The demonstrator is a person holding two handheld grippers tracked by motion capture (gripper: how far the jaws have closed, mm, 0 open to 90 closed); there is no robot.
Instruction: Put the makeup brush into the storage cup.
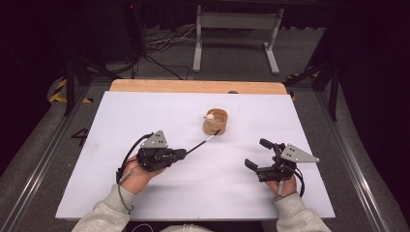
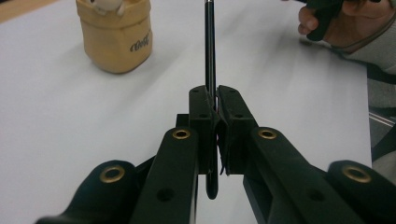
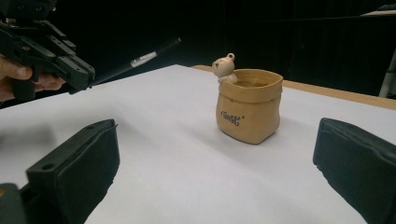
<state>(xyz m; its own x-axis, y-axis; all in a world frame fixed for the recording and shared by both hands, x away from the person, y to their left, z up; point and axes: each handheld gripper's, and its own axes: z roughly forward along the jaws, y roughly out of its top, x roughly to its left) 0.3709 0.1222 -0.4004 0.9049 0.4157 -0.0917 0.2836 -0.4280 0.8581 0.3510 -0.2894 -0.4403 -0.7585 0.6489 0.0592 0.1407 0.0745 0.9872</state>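
This looks like a lab or recording studio set up for capturing handling work, not a home or shop. Black curtains (image 1: 372, 58) close off the space on the sides and back, leaving the surroundings dark. The worktop (image 1: 145, 193) is a plain white sheet laid over a wooden board (image 1: 193, 86), standing on a grey floor. Metal rails (image 1: 43, 164) run along the floor on both sides of it. Beyond the far edge stands a grey metal stand (image 1: 237, 29), with loose cables (image 1: 162, 46) trailing over the floor beside it, and yellow-and-black hazard tape (image 1: 59, 92) marks the ground at the left.
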